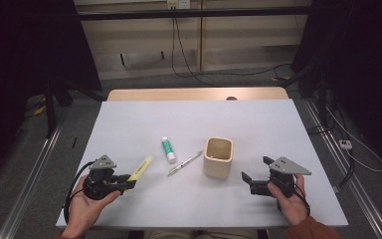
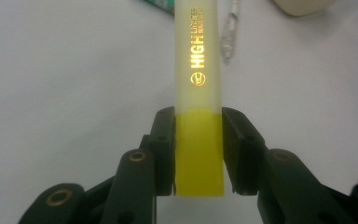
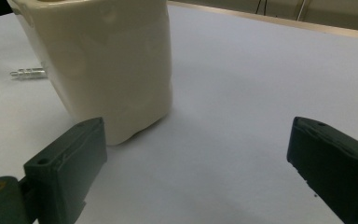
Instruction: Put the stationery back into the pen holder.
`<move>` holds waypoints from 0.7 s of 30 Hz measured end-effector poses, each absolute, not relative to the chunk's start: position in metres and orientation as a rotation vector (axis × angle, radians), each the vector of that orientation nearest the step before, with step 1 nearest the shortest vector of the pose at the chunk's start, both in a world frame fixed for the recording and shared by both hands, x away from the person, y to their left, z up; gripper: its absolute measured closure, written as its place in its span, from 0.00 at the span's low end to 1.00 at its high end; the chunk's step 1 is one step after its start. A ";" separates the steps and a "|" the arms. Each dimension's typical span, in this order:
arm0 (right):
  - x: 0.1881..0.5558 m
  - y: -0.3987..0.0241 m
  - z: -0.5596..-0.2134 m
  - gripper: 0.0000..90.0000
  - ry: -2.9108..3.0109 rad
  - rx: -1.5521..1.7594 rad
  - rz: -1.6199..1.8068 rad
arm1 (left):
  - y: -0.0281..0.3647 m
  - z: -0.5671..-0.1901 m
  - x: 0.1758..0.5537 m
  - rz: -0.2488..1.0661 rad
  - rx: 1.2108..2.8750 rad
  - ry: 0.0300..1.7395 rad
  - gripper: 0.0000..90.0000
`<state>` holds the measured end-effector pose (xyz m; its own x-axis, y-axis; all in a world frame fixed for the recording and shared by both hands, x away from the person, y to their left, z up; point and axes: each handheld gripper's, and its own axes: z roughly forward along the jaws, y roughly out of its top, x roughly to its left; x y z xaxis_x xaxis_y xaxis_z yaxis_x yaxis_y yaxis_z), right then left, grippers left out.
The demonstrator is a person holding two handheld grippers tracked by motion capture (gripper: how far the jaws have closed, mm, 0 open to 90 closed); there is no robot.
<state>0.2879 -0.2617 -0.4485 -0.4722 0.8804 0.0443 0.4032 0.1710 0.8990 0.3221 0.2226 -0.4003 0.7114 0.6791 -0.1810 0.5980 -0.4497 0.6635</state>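
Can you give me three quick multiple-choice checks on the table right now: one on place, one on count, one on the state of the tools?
1. Where does the cream ceramic square cup stand?
A. at the far table edge
B. between the clear slim pen and the right tool
C. left of the left tool

2. How many loose writing and glue items lie on the white table, not counting the one held?
A. two
B. four
C. none

3. What is the state of the left tool?
A. open and empty
B. shut on the cup
C. shut on the yellow plastic highlighter

Answers: 1 B, the high view shows the cup with the pen on one side and the right tool on the other. 2 A, the pen and the white-and-green glue stick. 3 C, the left gripper view shows both pads pressed on the highlighter's sides.
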 end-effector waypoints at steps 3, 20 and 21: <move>0.287 -0.261 -0.448 0.05 1.960 1.193 1.266 | 0.213 -0.398 0.320 0.117 2.198 0.923 0.75; 0.273 -0.248 -0.445 0.05 2.033 1.066 1.246 | 0.159 -0.387 0.313 0.023 2.267 0.719 0.75; 0.273 -0.247 -0.445 0.05 2.041 1.054 1.251 | 0.155 -0.386 0.312 0.016 2.270 0.711 0.75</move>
<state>0.2726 -0.2467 -0.4450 -0.5622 0.8264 -0.0325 0.3462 0.2708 0.8982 0.3118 0.1550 -0.3862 0.8458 0.4965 -0.1952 0.4869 -0.5690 0.6627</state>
